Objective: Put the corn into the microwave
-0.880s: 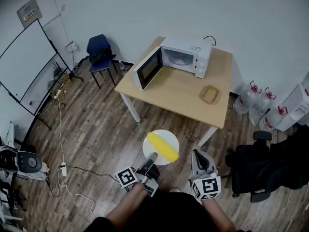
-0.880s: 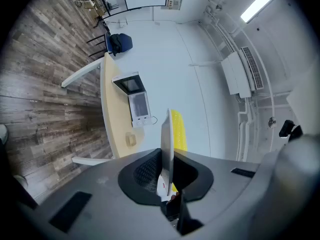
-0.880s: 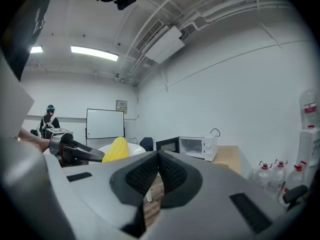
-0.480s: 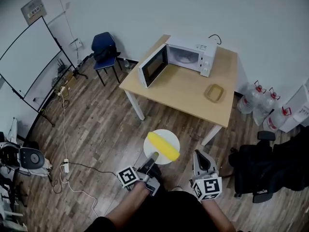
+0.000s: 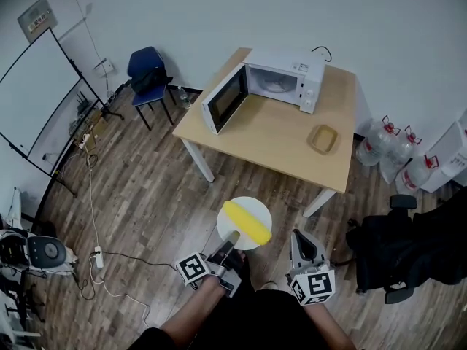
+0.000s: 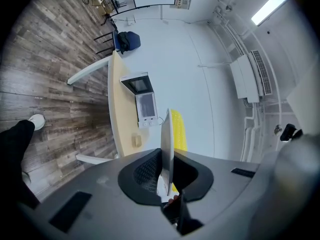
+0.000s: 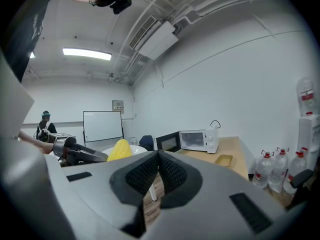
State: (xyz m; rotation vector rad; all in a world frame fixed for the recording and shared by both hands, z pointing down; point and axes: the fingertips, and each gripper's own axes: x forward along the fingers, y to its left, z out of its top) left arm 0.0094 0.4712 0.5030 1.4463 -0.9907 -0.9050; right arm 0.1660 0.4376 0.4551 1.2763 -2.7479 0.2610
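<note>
The corn (image 5: 246, 222) lies across a white plate (image 5: 255, 206), yellow and whole, and has not reached the oven yet. The left gripper (image 5: 231, 238) carries that plate: its fingers are clamped on the near rim, and the plate is held out level in front of the person, above the wooden floor (image 5: 146, 195). The right gripper (image 5: 298, 235) hangs just beside it on the right, its fingers closed together with nothing between them.

Well apart from all this, across a stretch of bare floor, stands the counter (image 5: 277, 133). The microwave (image 5: 281, 79) sits at its far end against the wall, with its door (image 5: 223, 99) swung wide open toward the left and the white cavity showing. A small tan tray (image 5: 322, 138) lies on the counter near the oven's right side.

By my reckoning the early part is done: the corn is picked up on its plate and the oven is open and ready. What is left is the walk over to the counter, sliding the plate with the corn into the cavity, and letting go of the rim.
</note>
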